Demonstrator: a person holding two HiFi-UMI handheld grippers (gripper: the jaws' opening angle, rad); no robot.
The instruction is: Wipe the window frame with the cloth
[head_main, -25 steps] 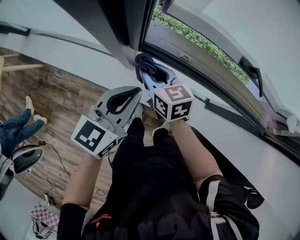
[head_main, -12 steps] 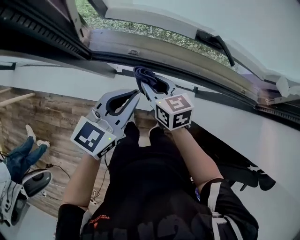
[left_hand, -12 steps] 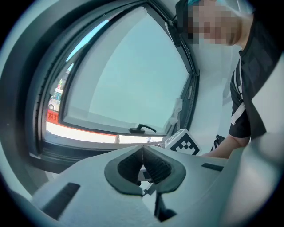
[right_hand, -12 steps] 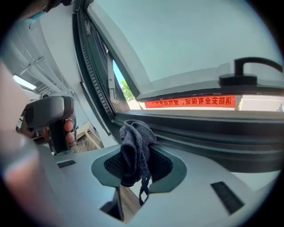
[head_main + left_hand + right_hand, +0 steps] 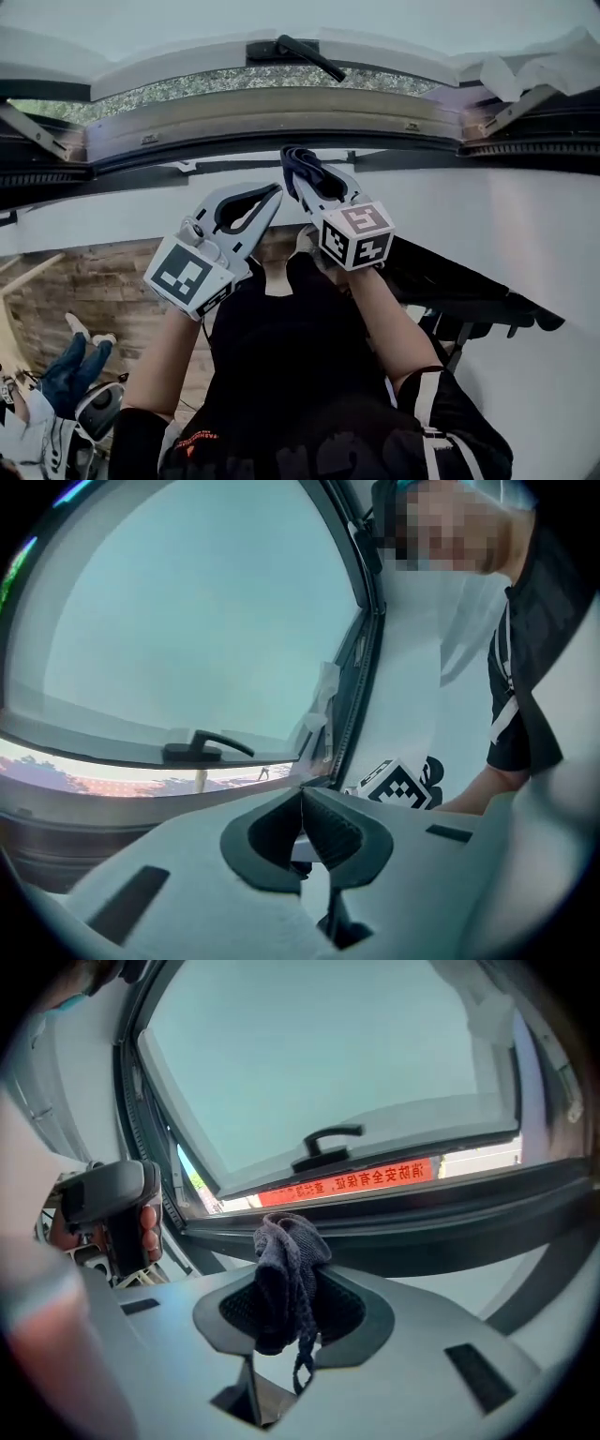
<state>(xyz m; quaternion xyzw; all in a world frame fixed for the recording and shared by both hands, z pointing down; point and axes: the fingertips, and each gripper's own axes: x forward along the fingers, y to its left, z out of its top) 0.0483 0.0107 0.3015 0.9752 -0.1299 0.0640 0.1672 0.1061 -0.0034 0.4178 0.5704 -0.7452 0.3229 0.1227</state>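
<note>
Red banner (image 5: 352,1181) outside the glass, at one o'clock from the cloth (image 5: 289,1265) in the right gripper view: single row of pale Chinese characters, too small to read with certainty. Black-and-white square marker patterns, no letters, on the right cube (image 5: 359,234) at three o'clock from the head view's centre and on the left cube (image 5: 185,275) at nine o'clock. Small orange print (image 5: 202,437) on the black shirt at seven o'clock, too fine to read.

The left gripper (image 5: 302,794) has its jaws pressed together, nothing between them. Beyond them are a black window handle (image 5: 202,747), the dark window frame (image 5: 361,667) and a marker cube (image 5: 398,785).
</note>
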